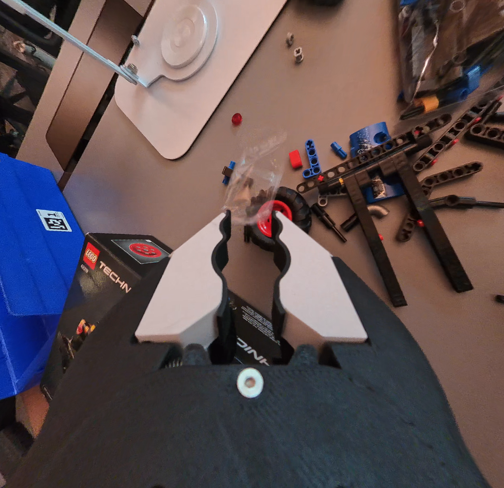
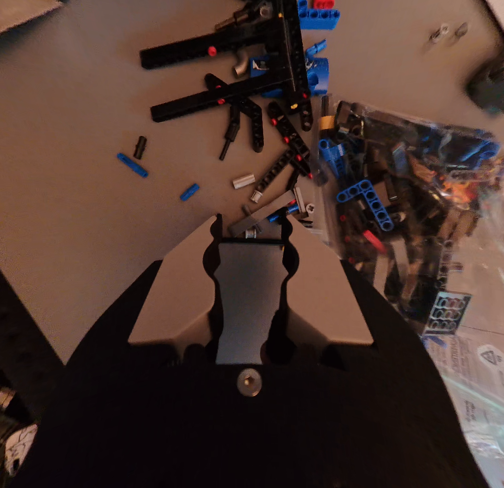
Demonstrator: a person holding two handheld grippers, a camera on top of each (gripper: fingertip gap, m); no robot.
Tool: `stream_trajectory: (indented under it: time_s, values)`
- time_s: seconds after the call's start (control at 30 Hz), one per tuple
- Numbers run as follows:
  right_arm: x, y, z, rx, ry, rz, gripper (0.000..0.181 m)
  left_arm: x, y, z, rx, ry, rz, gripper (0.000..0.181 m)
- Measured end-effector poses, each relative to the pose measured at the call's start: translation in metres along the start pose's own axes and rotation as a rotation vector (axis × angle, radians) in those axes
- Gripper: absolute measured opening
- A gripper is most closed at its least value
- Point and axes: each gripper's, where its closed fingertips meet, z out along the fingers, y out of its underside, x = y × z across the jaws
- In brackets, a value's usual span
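Your left gripper (image 1: 251, 216), jaws apart w/ nothing clamped, sits just short of the small clear bag (image 1: 253, 183) & red-hubbed wheel (image 1: 283, 216). Right gripper (image 2: 252, 224) jaws apart, nothing held, grey bar (image 2: 259, 216) lying crosswise at its tips on the bench (image 2: 81, 107).

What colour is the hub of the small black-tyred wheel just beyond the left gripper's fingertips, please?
Red; the wheel's hub shows best in the left wrist view.
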Motion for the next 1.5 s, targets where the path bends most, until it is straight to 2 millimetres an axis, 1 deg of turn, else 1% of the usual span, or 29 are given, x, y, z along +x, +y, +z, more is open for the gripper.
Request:
stream_trajectory:
  time_s: [0.03,0.07,0.13,0.27,0.33,0.37,0.43,0.5,0.53,0.57,0.63,0.7,0.77,0.83,0.87,0.93,1.0,1.07,1.17,1.23,1.3,1.33,1.4,1.43,1.47,1.5]
  values:
    - [0.001,0.000,0.005,-0.007,0.014,0.010,0.041,0.001,-0.002,-0.003,0.015,-0.003,-0.001,0.027]
    - [0.001,0.000,0.008,-0.012,0.020,0.015,0.036,0.003,-0.004,-0.006,0.031,-0.003,0.001,0.027]
    - [0.001,0.001,0.008,-0.018,0.024,0.011,0.015,0.010,-0.008,-0.011,0.050,0.007,0.012,0.027]
    - [-0.002,0.002,0.007,-0.006,0.006,-0.012,0.012,0.027,-0.014,-0.020,0.092,0.027,0.047,0.027]
    - [-0.005,0.000,0.001,0.030,-0.019,-0.015,0.011,0.040,-0.020,-0.026,0.132,0.063,0.055,0.026]
    - [-0.009,-0.002,-0.005,0.058,-0.047,-0.016,0.011,0.047,-0.022,-0.028,0.145,0.083,0.060,0.027]
    - [-0.013,-0.003,-0.024,0.105,-0.073,-0.022,0.012,0.058,-0.021,-0.031,0.146,0.116,0.074,0.028]
    - [-0.014,-0.002,-0.050,0.157,-0.090,-0.025,0.012,0.067,-0.014,-0.031,0.117,0.144,0.081,0.034]
    - [-0.011,0.000,-0.066,0.186,-0.089,-0.019,0.012,0.070,-0.008,-0.030,0.080,0.153,0.084,0.039]
    - [-0.007,0.004,-0.082,0.204,-0.081,-0.010,0.012,0.075,-0.001,-0.030,0.041,0.180,0.086,0.043]
    - [0.009,0.023,-0.108,0.186,-0.043,0.016,0.011,0.083,0.002,-0.031,0.017,0.212,0.109,0.043]
    - [0.033,0.048,-0.122,0.120,0.025,0.058,0.011,0.086,0.005,-0.027,-0.010,0.205,0.140,0.042]
    - [0.051,0.068,-0.127,0.057,0.063,0.092,0.011,0.090,0.004,-0.026,-0.026,0.202,0.171,0.042]
    - [0.063,0.083,-0.123,-0.012,0.067,0.121,0.011,0.098,-0.001,-0.024,-0.030,0.221,0.197,0.042]
    - [0.065,0.086,-0.119,-0.036,0.056,0.127,0.011,0.100,-0.001,-0.022,-0.042,0.216,0.212,0.042]
    - [0.063,0.080,-0.110,-0.040,-0.002,0.121,0.011,0.102,0.001,-0.017,-0.086,0.211,0.234,0.042]
    - [0.070,0.073,-0.099,-0.064,0.006,0.135,0.011,0.102,-0.002,-0.015,-0.092,0.215,0.224,0.041]
    - [0.072,0.066,-0.082,-0.091,-0.043,0.168,0.013,0.101,-0.003,-0.013,-0.109,0.217,0.219,0.041]
    - [0.088,0.058,-0.063,-0.109,-0.006,0.180,0.021,0.102,-0.004,-0.013,-0.130,0.222,0.202,0.042]
    - [0.096,0.056,-0.063,-0.083,0.032,0.190,0.027,0.102,-0.002,-0.013,-0.140,0.220,0.194,0.043]
    - [0.094,0.049,-0.074,-0.017,0.044,0.172,0.032,0.102,-0.001,-0.014,-0.140,0.218,0.182,0.043]
    - [0.092,0.047,-0.082,0.010,0.060,0.158,0.032,0.102,0.000,-0.014,-0.138,0.221,0.172,0.043]
    - [0.077,0.039,-0.100,0.062,0.059,0.101,0.030,0.104,0.001,-0.015,-0.132,0.233,0.157,0.041]
    - [0.064,0.033,-0.106,0.092,0.036,0.073,0.029,0.108,0.002,-0.015,-0.130,0.257,0.152,0.041]
    - [0.047,0.026,-0.108,0.120,-0.011,0.044,0.028,0.113,0.006,-0.015,-0.147,0.283,0.150,0.044]
    - [0.029,0.019,-0.106,0.133,-0.068,0.013,0.029,0.115,0.011,-0.013,-0.170,0.280,0.159,0.050]
